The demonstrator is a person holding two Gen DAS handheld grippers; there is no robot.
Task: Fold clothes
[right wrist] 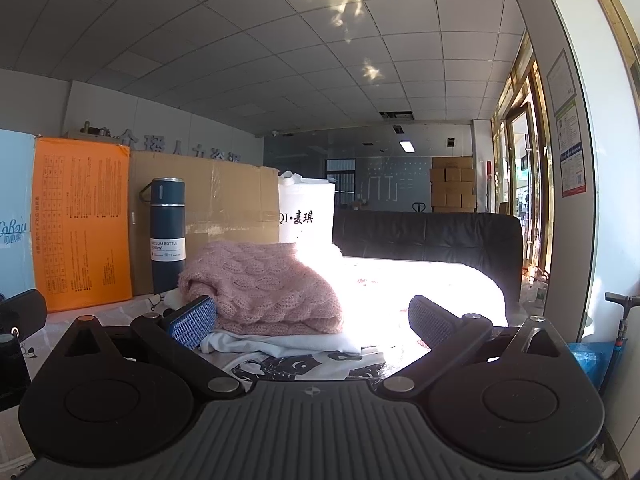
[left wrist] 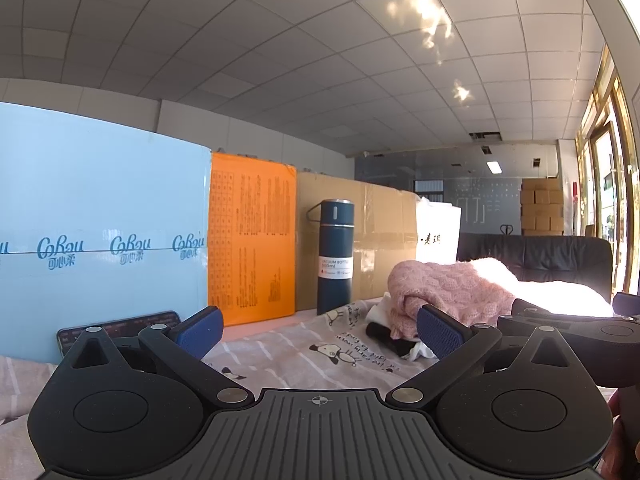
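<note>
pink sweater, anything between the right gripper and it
Nothing visible does. The right gripper is open and points at the folded pink sweater, which lies on a white garment. Only bare printed cloth lies ahead of it. The vacuum bottle stands behind, off to the left.

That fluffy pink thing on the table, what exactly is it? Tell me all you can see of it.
The pink sweater is a chunky cable-knit, soft and woolly looking, folded into a thick bundle. It lies on top of a white garment, which rests on a black-and-white printed one beneath. Its right side is washed out by sunlight, so its full extent is unclear. The dark blue vacuum bottle stands upright behind it to the left. Neither gripper touches it.
</note>
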